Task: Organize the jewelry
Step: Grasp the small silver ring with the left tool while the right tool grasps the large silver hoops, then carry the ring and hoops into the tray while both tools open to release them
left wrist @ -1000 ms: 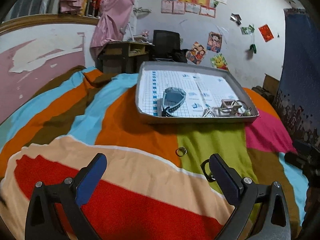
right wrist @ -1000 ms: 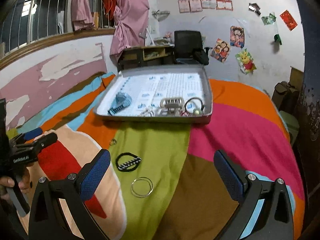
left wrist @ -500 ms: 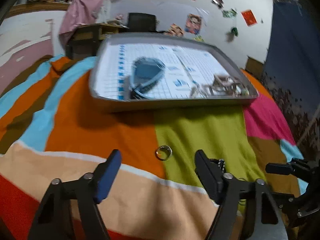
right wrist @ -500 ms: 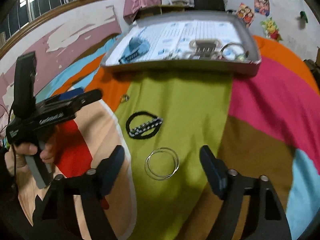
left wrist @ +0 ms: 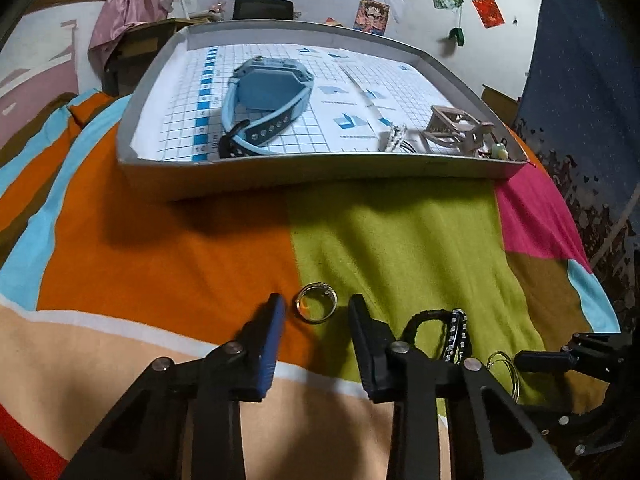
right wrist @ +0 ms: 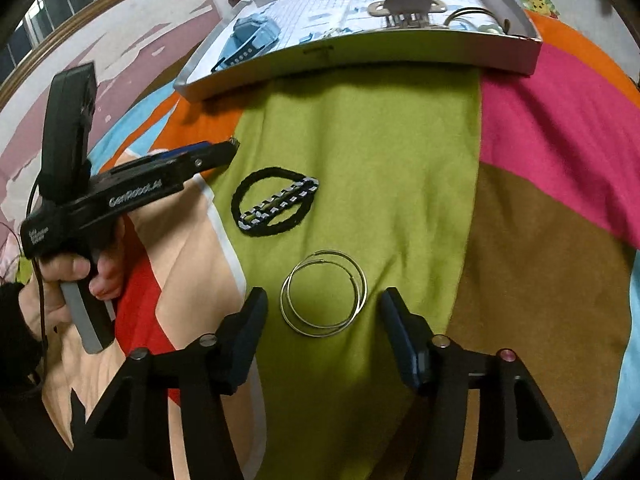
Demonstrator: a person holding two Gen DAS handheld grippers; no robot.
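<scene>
A small silver ring (left wrist: 316,307) lies on the striped blanket between the fingers of my open left gripper (left wrist: 316,308). Thin silver hoop earrings (right wrist: 323,293) lie on the green stripe between the fingers of my open right gripper (right wrist: 323,300). A black bracelet with a checkered band (right wrist: 275,207) lies between the two grippers; it also shows in the left wrist view (left wrist: 444,330). A grey tray (left wrist: 280,170) behind holds a blue watch (left wrist: 266,110), a beige hair claw (left wrist: 456,128) and other small pieces. The left gripper shows in the right wrist view (right wrist: 216,152).
The blanket covers a bed. Behind the tray (right wrist: 360,52) stand a desk (left wrist: 140,44), a black chair (left wrist: 262,8) and a white wall with posters. A dark blue curtain (left wrist: 580,80) hangs at the right.
Both grippers have moved forward and down to the blanket and narrowed. The ring now lies between the left fingers, the hoops between the right fingers.
</scene>
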